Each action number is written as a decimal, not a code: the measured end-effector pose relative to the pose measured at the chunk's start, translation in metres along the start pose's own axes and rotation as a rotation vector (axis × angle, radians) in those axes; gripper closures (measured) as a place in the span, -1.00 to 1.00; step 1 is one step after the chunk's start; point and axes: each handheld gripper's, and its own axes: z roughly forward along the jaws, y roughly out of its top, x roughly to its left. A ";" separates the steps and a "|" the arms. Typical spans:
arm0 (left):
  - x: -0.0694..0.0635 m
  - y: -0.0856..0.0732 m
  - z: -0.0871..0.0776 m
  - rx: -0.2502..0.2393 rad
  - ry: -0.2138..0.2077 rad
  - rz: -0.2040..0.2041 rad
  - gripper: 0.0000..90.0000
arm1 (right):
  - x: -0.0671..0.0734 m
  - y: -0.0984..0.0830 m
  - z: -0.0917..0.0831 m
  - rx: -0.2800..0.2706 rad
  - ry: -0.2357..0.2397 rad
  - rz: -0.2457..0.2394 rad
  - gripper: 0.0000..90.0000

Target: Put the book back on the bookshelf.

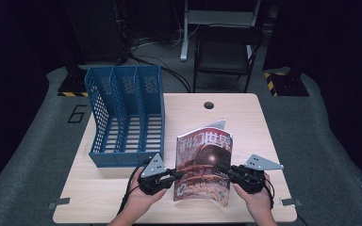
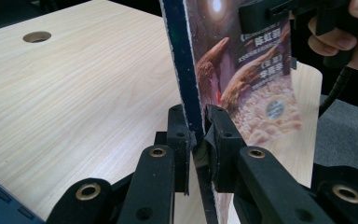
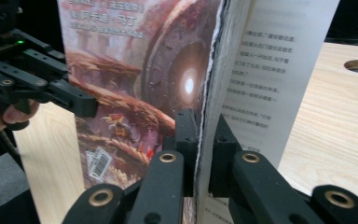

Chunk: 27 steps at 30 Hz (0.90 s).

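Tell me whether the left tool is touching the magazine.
Touching. The left gripper view shows the left tool with both jaws pressed against the spine edge of the upright magazine, no gap on either side.

Beyond the tongs, a pale wood tabletop is sitting on grey floor, a round hole showing near its far edge. Farther off, a dark chair is standing before a white frame, cables are trailing over the floor, and darkness is swallowing the surroundings.
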 end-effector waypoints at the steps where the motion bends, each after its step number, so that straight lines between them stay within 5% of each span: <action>1: -0.001 0.000 0.000 -0.002 -0.004 -0.001 0.80 | 0.000 0.000 0.000 0.001 -0.005 -0.001 0.90; 8: -0.005 0.001 -0.001 0.006 0.026 0.053 0.81 | 0.000 0.000 0.003 -0.001 -0.039 -0.028 0.88; 13: -0.004 -0.001 -0.003 -0.001 0.034 0.048 0.82 | 0.004 0.001 0.004 -0.018 -0.044 -0.066 0.87; 27: -0.006 -0.012 -0.004 0.008 0.020 0.023 0.86 | -0.003 -0.003 0.003 -0.027 0.037 -0.023 0.60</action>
